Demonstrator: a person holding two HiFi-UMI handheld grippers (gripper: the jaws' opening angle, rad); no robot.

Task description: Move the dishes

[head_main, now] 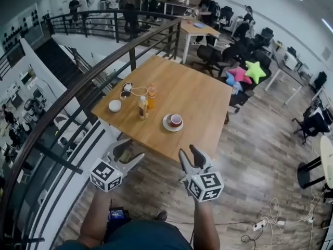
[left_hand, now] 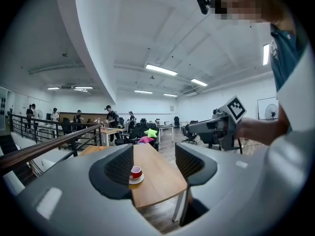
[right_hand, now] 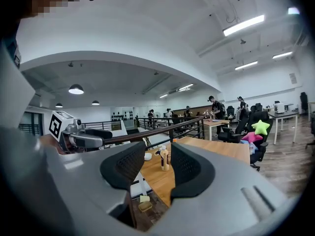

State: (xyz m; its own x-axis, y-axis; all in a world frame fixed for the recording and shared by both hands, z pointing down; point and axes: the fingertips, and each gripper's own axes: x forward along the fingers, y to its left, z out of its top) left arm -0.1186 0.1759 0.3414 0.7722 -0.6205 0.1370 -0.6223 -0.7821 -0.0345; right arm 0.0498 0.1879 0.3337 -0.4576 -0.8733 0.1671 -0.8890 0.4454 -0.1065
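Note:
A red cup [head_main: 176, 120] stands on a white saucer [head_main: 167, 124] near the front edge of the wooden table [head_main: 197, 87]. A small white bowl [head_main: 115, 105] and two bottles [head_main: 142, 107] stand further left on it. Both grippers hover in front of the table, short of its edge. My left gripper [head_main: 129, 151] has its jaws apart and empty; the left gripper view frames the cup [left_hand: 136, 171] between them, far off. My right gripper [head_main: 189, 151] is also apart and empty; its own view shows a bottle [right_hand: 164, 160] and the bowl [right_hand: 147, 156] beyond its jaws.
A dark railing [head_main: 78, 87] with a stairwell behind it runs along the table's left side. Office chairs and star-shaped cushions [head_main: 255, 71] sit at the table's far right corner. A power strip [head_main: 258, 224] lies on the wood floor to the right. People stand at desks far back.

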